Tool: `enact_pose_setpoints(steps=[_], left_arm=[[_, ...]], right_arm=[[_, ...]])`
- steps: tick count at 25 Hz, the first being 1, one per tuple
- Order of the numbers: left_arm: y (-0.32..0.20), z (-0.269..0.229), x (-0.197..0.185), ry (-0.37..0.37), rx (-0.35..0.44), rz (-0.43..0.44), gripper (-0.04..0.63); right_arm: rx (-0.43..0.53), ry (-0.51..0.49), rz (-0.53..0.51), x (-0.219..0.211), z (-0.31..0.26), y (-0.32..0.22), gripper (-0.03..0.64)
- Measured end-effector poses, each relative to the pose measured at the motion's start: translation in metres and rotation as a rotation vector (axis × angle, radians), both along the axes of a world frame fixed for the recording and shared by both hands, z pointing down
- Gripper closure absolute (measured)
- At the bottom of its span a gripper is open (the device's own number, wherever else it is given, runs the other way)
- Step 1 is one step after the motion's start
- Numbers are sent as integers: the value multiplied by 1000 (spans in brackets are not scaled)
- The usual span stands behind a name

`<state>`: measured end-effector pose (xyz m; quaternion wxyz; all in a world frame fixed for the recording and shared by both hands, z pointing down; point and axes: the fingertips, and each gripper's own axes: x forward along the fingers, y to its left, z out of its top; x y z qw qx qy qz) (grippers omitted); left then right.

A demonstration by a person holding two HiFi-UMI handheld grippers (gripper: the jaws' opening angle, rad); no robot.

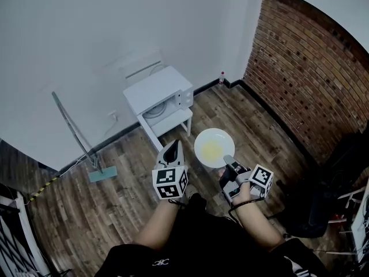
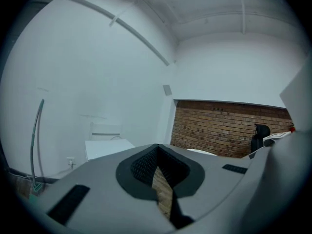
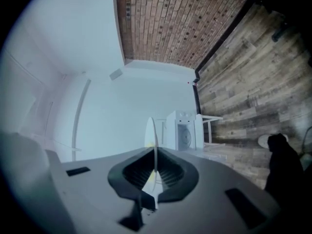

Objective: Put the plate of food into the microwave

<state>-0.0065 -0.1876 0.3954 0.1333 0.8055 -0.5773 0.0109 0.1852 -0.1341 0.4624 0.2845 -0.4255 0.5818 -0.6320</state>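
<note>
While it faced the microwave (image 1: 158, 94), right gripper (image 1: 229, 160): ribbed dark pads clamped on the thin rim of the plate (image 1: 214, 147).
plate: round, smooth, white, held level above the floor, well apart from the microwave.
food (image 1: 212, 150): flat pale-yellow patch at the plate's centre.
left gripper (image 1: 171, 150): grey jaws were closed, nothing between.
microwave: boxy, white, sat on a white stand (image 1: 176, 122).
floor (image 1: 248, 120): grained wood planks.
wall (image 1: 311, 79): rough red brick.

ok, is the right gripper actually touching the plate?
Touching. The right gripper view shows the right gripper with its jaws closed on the rim of the plate, which is seen edge-on with no gap on either side.
</note>
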Motion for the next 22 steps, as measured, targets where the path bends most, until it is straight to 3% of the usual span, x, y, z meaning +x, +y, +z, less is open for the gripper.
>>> enact_pose_setpoints(steps=[7,13,22], left_arm=[[-67,12,-8,-15,-29,-26,604],[-117,11,-19,-53,8,-67,604],[-187,11,-35,-30,21,-109,604]], right_arm=[[-46,4,-34,-6,10,-72,595],[-76,-7,-83,-20,17,-135,595],[-9,40,-210,-37,9,-207,595]])
